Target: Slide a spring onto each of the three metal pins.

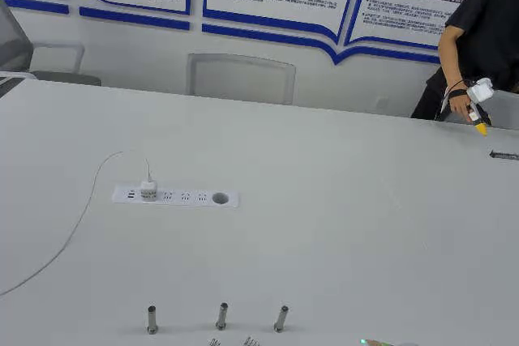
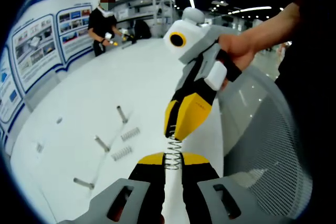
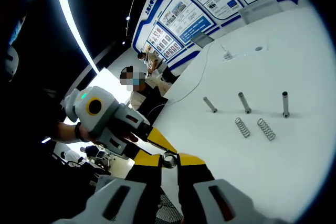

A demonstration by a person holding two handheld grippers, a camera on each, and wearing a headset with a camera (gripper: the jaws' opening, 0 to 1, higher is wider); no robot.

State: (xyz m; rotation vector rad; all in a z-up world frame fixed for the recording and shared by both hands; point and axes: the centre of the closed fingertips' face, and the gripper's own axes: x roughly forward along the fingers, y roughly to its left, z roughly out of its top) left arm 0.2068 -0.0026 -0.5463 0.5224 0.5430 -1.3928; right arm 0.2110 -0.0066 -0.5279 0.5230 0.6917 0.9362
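Three metal pins stand upright in a row near the table's front edge. Two loose springs lie just in front of them. In the left gripper view the pins and the two springs lie to the left. My left gripper is shut on the lower end of a third spring, held off the table's edge. My right gripper comes in from above, with its yellow jaws on the spring's top. In the right gripper view that spring shows end-on between my right gripper's jaws, with the left gripper touching it.
A white power strip with a plugged charger and a thin cable lies mid-table. Grey chairs stand behind the table. A person works at the far right corner. A mesh chair is close to my hands.
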